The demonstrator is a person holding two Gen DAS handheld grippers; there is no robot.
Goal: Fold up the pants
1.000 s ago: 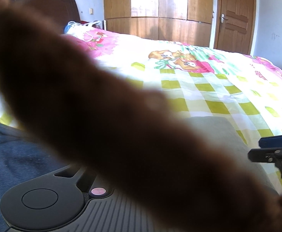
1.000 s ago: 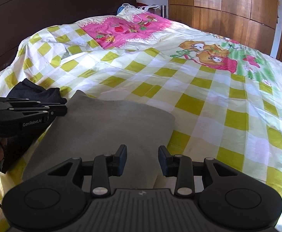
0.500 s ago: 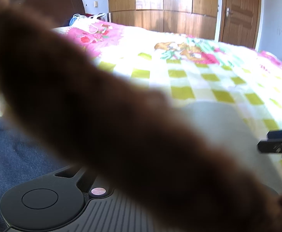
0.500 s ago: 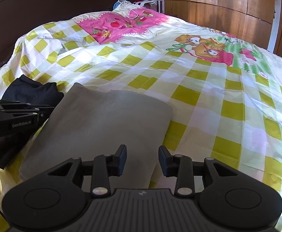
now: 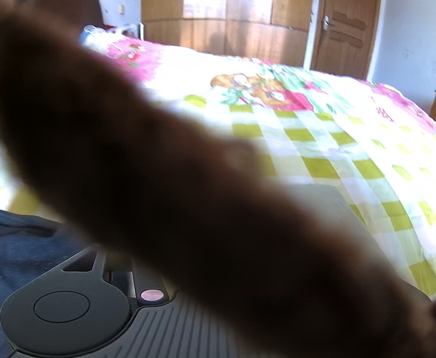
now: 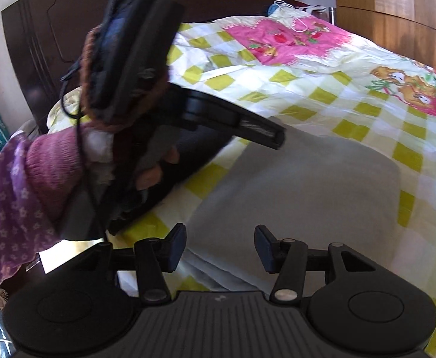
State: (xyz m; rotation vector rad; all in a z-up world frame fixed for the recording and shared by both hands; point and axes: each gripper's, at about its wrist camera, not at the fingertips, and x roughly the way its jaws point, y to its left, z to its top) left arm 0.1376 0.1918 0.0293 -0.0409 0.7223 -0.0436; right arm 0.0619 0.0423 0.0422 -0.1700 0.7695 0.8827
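The folded grey pants (image 6: 307, 185) lie flat on the checked quilt (image 6: 367, 95). My right gripper (image 6: 219, 247) hovers over their near edge; its jaws are opening and nothing sits between the pads. My left gripper (image 6: 273, 137), held by a hand in a purple flowered sleeve (image 6: 3, 203), is seen side-on with its tip over the pants' left edge. Its jaws are opening, but the gap does not show. In the left wrist view a blurred brown knit (image 5: 158, 179) covers the fingers, and only a corner of the pants (image 5: 331, 197) shows.
A dark blue garment (image 5: 15, 247) lies on the bed left of the pants. A dark headboard (image 6: 53, 29) and a bag (image 6: 289, 6) are at the far end. A wooden wardrobe (image 5: 233, 15) and door (image 5: 346, 24) stand beyond.
The right wrist view has swung left, so the left gripper and hand now loom large at upper left. The right jaws stand wider. The right gripper has left the left wrist view.
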